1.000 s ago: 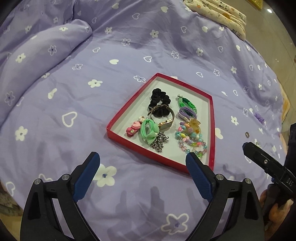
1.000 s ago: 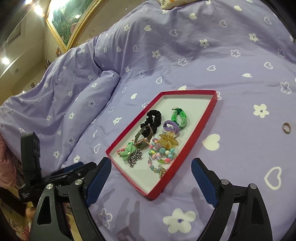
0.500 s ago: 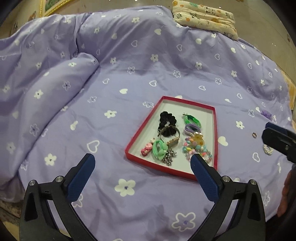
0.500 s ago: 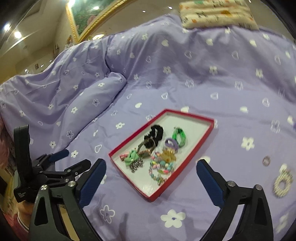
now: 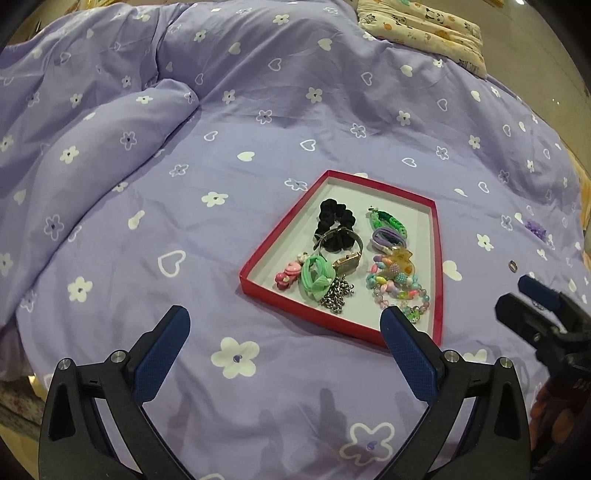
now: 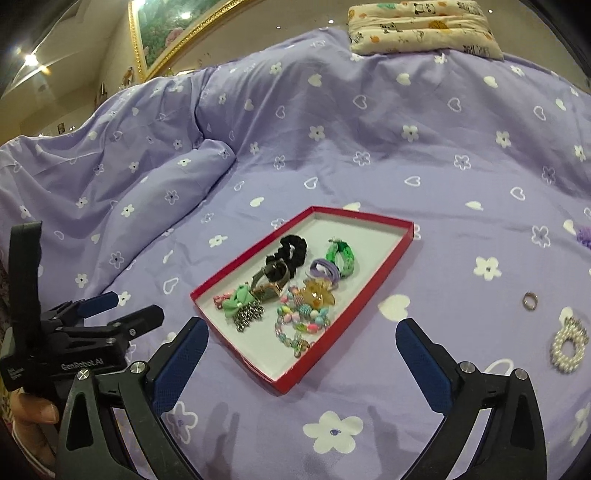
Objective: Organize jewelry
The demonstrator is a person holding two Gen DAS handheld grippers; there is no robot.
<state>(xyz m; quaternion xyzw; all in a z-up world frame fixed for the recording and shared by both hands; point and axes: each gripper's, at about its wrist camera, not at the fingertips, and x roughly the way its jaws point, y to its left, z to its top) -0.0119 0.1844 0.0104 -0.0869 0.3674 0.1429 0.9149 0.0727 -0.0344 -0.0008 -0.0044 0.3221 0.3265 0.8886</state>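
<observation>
- While both claws hover over the bed, the left claw [image 5: 284,325] has just been spreading to its widest, with nothing between its blue, dimpled pads.
- Beyond the left claw's right pad lies a shallow red-rimmed tray [image 5: 437,258] with a pale floor, resting on the soft lilac duvet [image 5: 184,184] printed with white hearts and flowers.
- Inside the tray sit a ruffled black scrunchie [image 5: 334,219], a gold-toned watch [image 5: 347,263], a mint fabric bow tie [image 5: 314,275], a knot of metal chain [image 5: 336,295], a woven green bracelet [image 5: 389,221], a lilac elastic band [image 5: 388,236] and a pastel bead bracelet [image 5: 395,288].
- The right claw [image 6: 301,339] has likewise just been widening and grips nothing; the tray's near corner lies between its pads.
- To the right of the right claw, a small metal ring [image 6: 529,301] and a round pearl hair tie [image 6: 569,345] lie loose on the duvet, well apart from the tray.
- A cream patterned pillow [image 6: 421,31] rests at the far edge.
</observation>
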